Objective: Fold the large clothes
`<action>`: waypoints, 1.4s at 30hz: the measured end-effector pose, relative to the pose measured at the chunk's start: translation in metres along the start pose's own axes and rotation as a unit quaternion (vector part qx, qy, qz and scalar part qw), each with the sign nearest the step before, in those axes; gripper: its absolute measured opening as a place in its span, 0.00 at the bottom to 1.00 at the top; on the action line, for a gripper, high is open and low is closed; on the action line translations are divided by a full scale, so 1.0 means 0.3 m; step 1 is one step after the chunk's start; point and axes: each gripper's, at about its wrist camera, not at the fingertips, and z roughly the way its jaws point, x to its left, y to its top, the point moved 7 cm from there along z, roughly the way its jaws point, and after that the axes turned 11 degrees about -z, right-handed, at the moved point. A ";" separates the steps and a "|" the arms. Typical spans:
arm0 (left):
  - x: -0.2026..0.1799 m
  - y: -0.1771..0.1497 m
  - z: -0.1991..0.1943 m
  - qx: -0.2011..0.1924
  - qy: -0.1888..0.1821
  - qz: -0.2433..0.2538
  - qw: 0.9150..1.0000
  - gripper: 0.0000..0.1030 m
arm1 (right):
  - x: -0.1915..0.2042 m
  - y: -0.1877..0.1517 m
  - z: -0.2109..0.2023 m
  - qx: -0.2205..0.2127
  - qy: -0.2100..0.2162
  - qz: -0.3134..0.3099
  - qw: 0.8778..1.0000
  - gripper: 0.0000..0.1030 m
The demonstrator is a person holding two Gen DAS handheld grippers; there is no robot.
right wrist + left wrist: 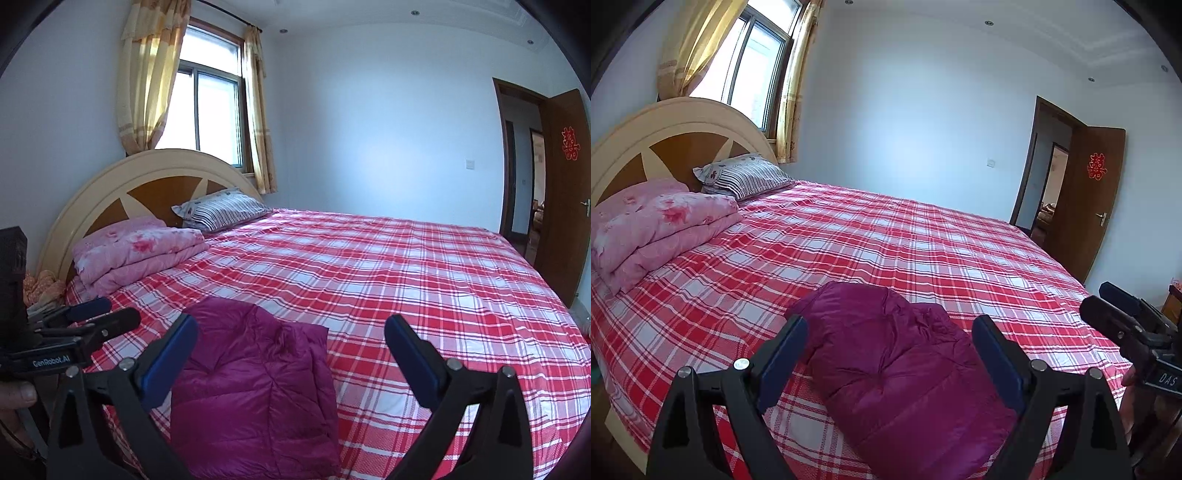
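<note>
On a bed (923, 236) spread with red plaid, a folded magenta padded jacket (901, 362) lies at the near edge, left hand-held gripper (890, 332) and right hand-held gripper (291, 332) both spread wide above it.

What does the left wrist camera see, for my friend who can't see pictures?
A folded magenta puffer jacket lies on a bed with a red plaid sheet, framed by the open left gripper, which holds nothing. By the headboard sit a folded pink floral quilt and a striped pillow; the right gripper shows at the right edge.
</note>
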 end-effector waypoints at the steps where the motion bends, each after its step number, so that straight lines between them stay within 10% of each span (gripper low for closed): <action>1: -0.001 -0.001 -0.001 -0.001 0.003 0.003 1.000 0.88 | 0.005 -0.002 0.002 0.001 0.001 -0.001 1.000 1.00; 42: -0.015 -0.033 0.029 0.016 0.011 0.036 0.999 0.88 | 0.039 -0.035 -0.018 -0.009 0.014 0.001 1.000 1.00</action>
